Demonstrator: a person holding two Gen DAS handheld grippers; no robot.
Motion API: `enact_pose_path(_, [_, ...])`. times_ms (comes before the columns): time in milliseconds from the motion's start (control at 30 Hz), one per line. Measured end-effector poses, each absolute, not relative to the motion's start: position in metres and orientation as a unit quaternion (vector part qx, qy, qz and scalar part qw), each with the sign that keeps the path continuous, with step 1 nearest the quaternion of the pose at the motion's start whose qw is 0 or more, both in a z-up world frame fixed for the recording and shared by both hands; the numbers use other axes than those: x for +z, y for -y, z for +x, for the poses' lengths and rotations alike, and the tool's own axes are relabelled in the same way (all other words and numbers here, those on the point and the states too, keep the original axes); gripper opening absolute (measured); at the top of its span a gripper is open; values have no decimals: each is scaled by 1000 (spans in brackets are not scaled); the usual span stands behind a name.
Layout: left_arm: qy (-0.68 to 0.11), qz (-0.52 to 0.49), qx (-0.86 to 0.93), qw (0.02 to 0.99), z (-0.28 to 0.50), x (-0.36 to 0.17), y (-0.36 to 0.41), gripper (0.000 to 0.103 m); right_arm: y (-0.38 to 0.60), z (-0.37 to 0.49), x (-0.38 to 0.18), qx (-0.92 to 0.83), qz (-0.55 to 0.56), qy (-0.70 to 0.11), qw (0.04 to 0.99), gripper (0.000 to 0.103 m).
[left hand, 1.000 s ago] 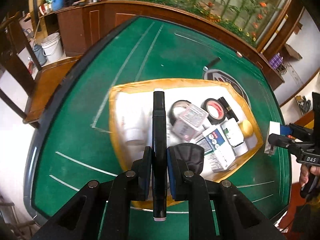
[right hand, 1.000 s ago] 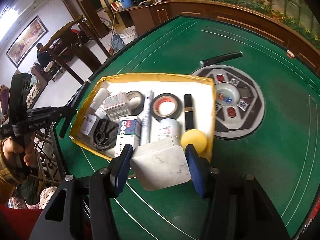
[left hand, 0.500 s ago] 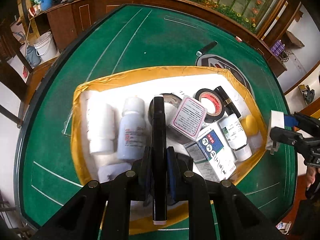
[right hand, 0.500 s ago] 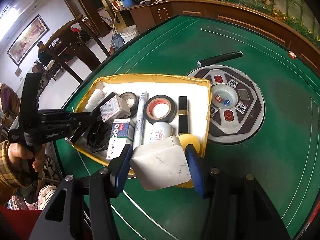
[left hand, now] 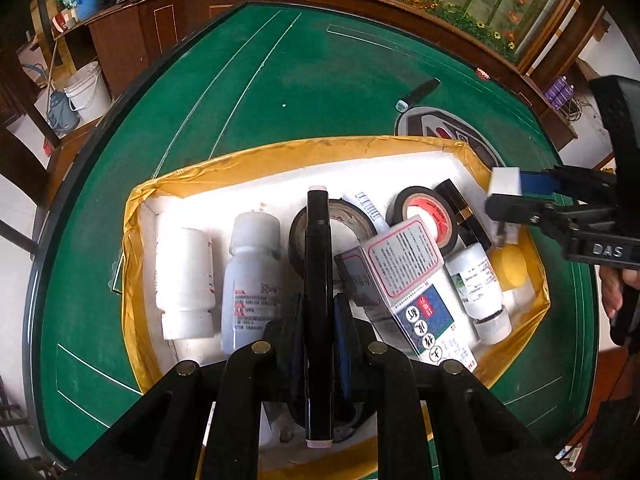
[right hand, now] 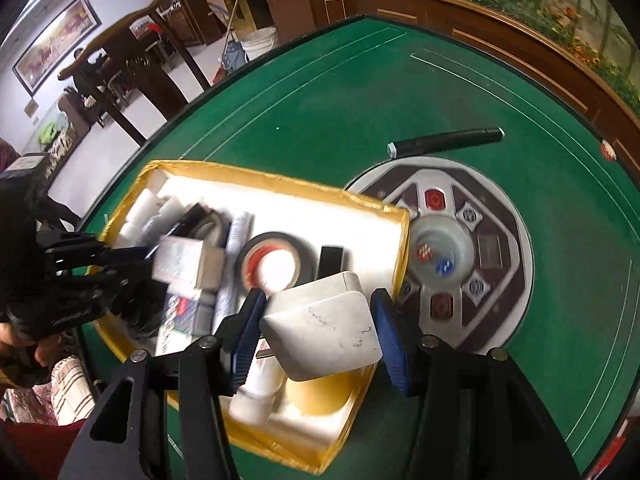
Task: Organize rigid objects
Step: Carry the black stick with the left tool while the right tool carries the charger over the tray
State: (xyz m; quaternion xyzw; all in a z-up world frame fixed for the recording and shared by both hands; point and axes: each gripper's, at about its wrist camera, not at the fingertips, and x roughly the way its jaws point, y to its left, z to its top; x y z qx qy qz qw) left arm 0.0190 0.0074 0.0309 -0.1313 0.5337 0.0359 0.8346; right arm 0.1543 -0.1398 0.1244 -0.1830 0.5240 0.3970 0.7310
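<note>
Left wrist view. The left tongs were clamped narrow on a black marker, gripped near mid-length so that both its pale ends stood clear. They pointed steeply down over the near-middle of the yellow-rimmed tray, which lay on the green tabletop, presumably so the marker could be lowered into the strip left between the white bottles on the left and the printed boxes on the right. Tape rolls lay flat toward the far side, a yellow ball sat at the right wall, and a second black marker lay outside the tray on the far felt. The right tongs entered from the right with a white block.

Right wrist view. The right tongs held a white power adapter across its flat sides at a medium spread, hovering above the tray's near right corner, directly over the yellow ball; that corner appeared to be the only room left. The left tongs worked at the tray's left side, though blur hid what they held. The dice console lay to the right, just beside the tray, with the loose marker at its far edge.
</note>
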Motion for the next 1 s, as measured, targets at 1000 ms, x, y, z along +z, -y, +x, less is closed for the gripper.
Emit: enact_pose_path(1000, [-529, -127, 65, 836, 26, 35, -5, 47, 128, 175, 112, 370, -156, -532, 745, 58])
